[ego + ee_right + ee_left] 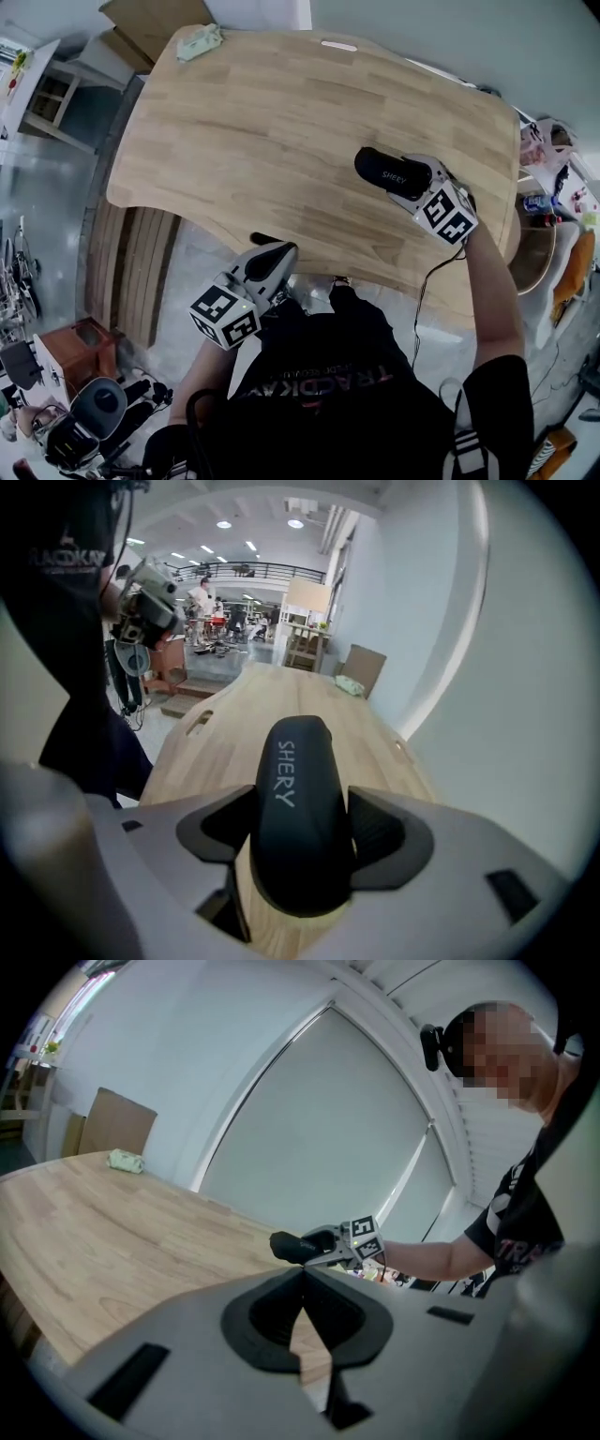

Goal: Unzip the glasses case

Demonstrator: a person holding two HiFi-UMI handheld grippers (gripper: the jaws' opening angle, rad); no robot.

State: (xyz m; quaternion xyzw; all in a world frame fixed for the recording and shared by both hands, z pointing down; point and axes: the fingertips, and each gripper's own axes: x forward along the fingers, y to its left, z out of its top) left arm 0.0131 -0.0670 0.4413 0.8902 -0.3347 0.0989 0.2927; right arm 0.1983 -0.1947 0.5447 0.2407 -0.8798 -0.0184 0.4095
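The black glasses case (392, 172) marked SHERY lies lengthwise between the jaws of my right gripper (405, 180), which is shut on it over the right part of the wooden table (262, 122). In the right gripper view the case (298, 808) fills the gap and both pads press on its sides; no zip shows. From the left gripper view the case (295, 1244) is held clear of the tabletop. My left gripper (266, 244) is shut and empty at the table's near edge, well left of the case; its jaws (302, 1302) meet with nothing between them.
A small pale green object (200, 41) lies at the table's far left corner, next to a cardboard sheet (150, 23). A white slot (338, 45) sits in the far edge. Cluttered items (548, 202) stand beyond the right edge; floor lies left of the table.
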